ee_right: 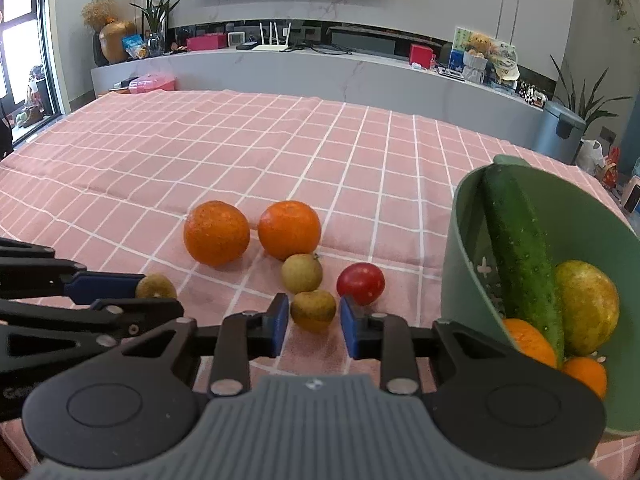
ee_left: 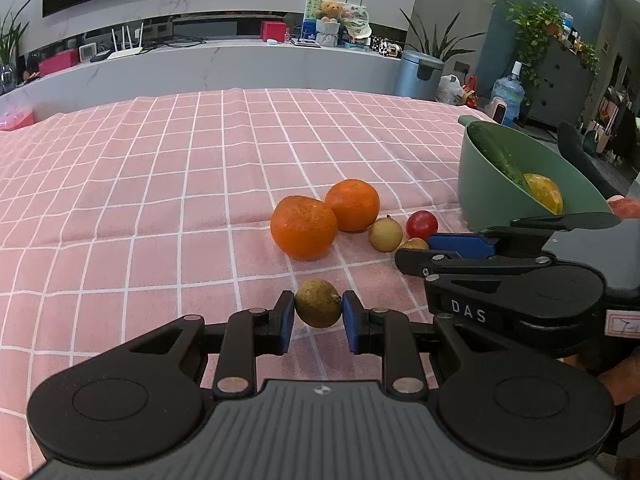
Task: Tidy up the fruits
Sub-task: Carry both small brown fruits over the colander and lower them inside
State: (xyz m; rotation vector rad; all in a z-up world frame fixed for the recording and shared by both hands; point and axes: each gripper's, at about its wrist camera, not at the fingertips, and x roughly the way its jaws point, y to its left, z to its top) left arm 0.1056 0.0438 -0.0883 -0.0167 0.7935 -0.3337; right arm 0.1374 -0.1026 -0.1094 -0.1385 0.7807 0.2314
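A brown longan (ee_left: 319, 303) sits on the surface between the left gripper (ee_left: 319, 322) jaws, pads touching its sides. The right gripper (ee_right: 314, 322) brackets another longan (ee_right: 313, 311), jaws narrow, not yet closed. Squeeze gently, lift straight; bowl (ee_right: 464, 248) stands right, tomato (ee_right: 361, 283) close by.

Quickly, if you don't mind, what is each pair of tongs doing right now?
Left tongs: shut on a small brown fruit.
Right tongs: open around another small brown fruit, not yet gripping.
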